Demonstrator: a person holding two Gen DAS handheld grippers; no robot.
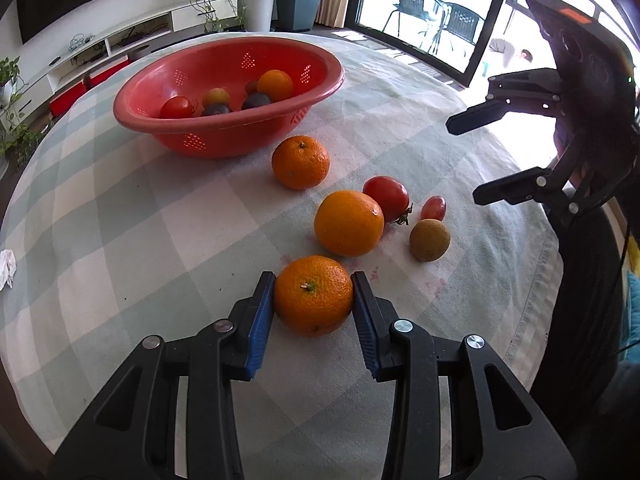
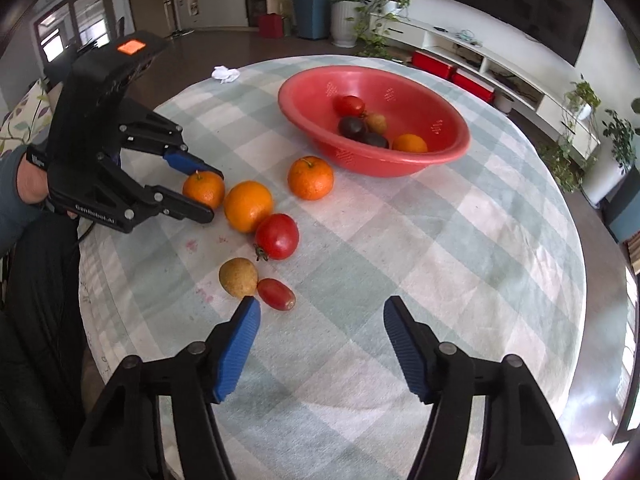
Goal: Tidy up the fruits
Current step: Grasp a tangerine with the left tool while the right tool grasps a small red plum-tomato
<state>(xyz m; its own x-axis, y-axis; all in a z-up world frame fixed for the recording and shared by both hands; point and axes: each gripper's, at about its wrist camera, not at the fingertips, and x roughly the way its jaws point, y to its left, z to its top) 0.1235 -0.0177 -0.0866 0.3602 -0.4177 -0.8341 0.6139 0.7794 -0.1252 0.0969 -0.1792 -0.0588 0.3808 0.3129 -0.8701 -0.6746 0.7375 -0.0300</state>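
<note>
My left gripper is shut on a mandarin, which rests on the checked tablecloth; the right wrist view shows the same mandarin between the fingers. Beyond it lie a large orange, another mandarin, a red tomato, a small red grape tomato and a brown round fruit. A red colander bowl at the back holds several fruits. My right gripper is open and empty, just short of the grape tomato and brown fruit.
The round table has a pale green and white checked cloth. A crumpled white tissue lies at its far edge. A TV unit, potted plants and balcony chairs stand beyond the table.
</note>
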